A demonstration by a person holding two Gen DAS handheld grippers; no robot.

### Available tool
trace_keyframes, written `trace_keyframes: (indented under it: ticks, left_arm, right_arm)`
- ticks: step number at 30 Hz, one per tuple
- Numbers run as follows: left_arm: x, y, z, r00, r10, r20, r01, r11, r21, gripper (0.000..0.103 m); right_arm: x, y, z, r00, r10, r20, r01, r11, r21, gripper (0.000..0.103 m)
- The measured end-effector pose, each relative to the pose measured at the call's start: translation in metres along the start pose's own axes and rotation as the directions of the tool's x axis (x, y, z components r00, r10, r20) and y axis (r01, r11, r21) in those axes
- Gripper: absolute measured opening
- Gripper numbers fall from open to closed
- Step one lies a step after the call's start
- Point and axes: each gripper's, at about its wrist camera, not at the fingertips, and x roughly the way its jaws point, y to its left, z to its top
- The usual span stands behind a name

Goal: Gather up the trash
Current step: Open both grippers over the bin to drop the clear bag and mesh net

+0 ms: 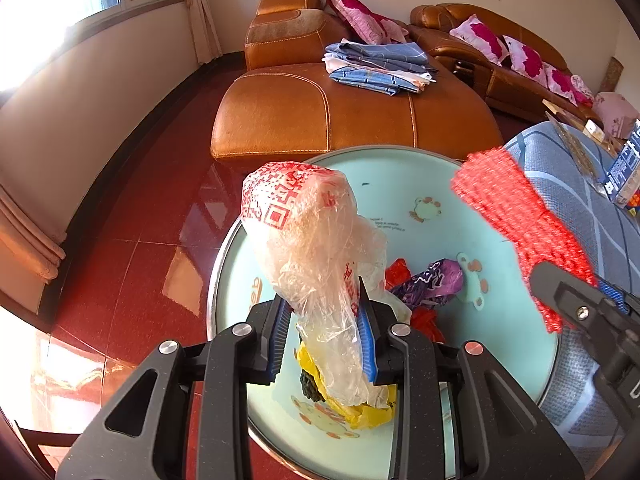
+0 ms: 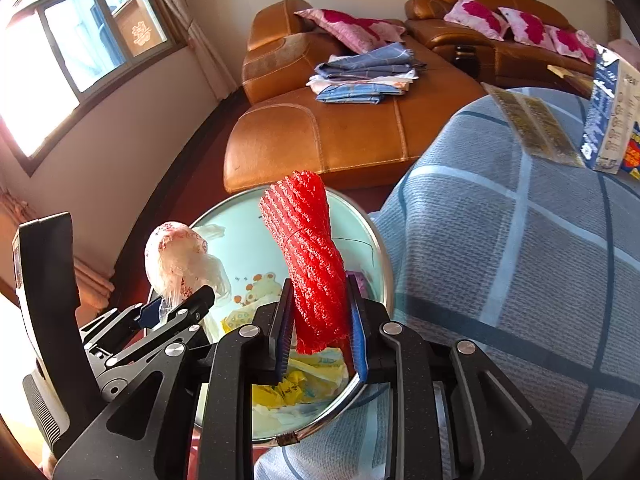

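Note:
My left gripper point(image 1: 325, 322) is shut on a crumpled clear plastic bag with red print point(image 1: 304, 232) and holds it above a round light-blue basin point(image 1: 404, 176). In the basin lie a yellow wrapper point(image 1: 360, 410), a purple wrapper point(image 1: 432, 282) and red scraps point(image 1: 428, 322). My right gripper point(image 2: 319, 322) is shut on a red foam net sleeve point(image 2: 310, 256), upright over the basin's point(image 2: 240, 236) right side. The sleeve point(image 1: 516, 220) and the right gripper body also show at the right of the left wrist view. The bag point(image 2: 180, 260) shows at the left of the right wrist view.
The basin sits beside a surface covered with a blue checked cloth point(image 2: 520, 260), which carries a carton point(image 2: 612, 116) and a flat gold packet point(image 2: 536, 128). Behind stand an orange leather sofa point(image 1: 320, 112) with folded cloths point(image 1: 380, 68), pink cushions, and a red tiled floor point(image 1: 140, 248).

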Motion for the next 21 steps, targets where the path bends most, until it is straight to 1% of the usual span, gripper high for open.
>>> trace_keyframes:
  ticks: [2,4,6,8,14,18,20,21]
  left_arm:
    - [0.001,0.0,0.0,1.0,0.0,-0.004,0.0,1.0,-0.004,0.03]
    - [0.001,0.0,0.0,1.0,0.002,-0.005,-0.002,1.0,-0.003,0.03]
    - [0.001,0.0,0.0,1.0,0.003,-0.005,-0.003,1.0,-0.003,0.03]
    - [0.001,0.0,0.0,1.0,0.002,-0.006,-0.002,1.0,-0.004,0.03]
    - [0.001,-0.004,-0.002,1.0,0.002,-0.007,-0.002,1.0,0.002,0.03]
    - [0.007,-0.005,-0.004,1.0,0.013,-0.023,-0.012,1.0,0.01,0.033]
    - [0.008,-0.005,-0.004,0.999,0.016,-0.03,-0.015,1.0,0.008,0.04]
    - [0.008,-0.005,-0.003,0.999,0.021,-0.029,-0.021,1.0,0.008,0.05]
  right_arm:
    - [0.002,0.0,-0.001,1.0,0.009,-0.008,-0.009,1.0,-0.008,0.03]
    - [0.003,-0.001,-0.002,1.0,0.018,-0.01,-0.018,1.0,-0.007,0.041]
    - [-0.001,-0.004,-0.002,1.0,0.029,-0.001,-0.029,1.0,0.007,0.045]
    - [-0.007,-0.006,-0.003,0.999,0.033,0.015,-0.033,0.999,0.01,0.045]
    - [-0.026,-0.014,-0.005,0.998,0.008,0.059,-0.011,0.999,0.039,0.045]
    - [-0.036,-0.02,-0.008,0.997,-0.012,0.082,0.006,0.997,0.071,0.045]
    - [-0.043,-0.024,-0.009,0.995,-0.021,0.097,0.012,0.995,0.094,0.045]
    - [-0.047,-0.026,-0.01,0.994,-0.024,0.105,0.012,0.994,0.109,0.045]
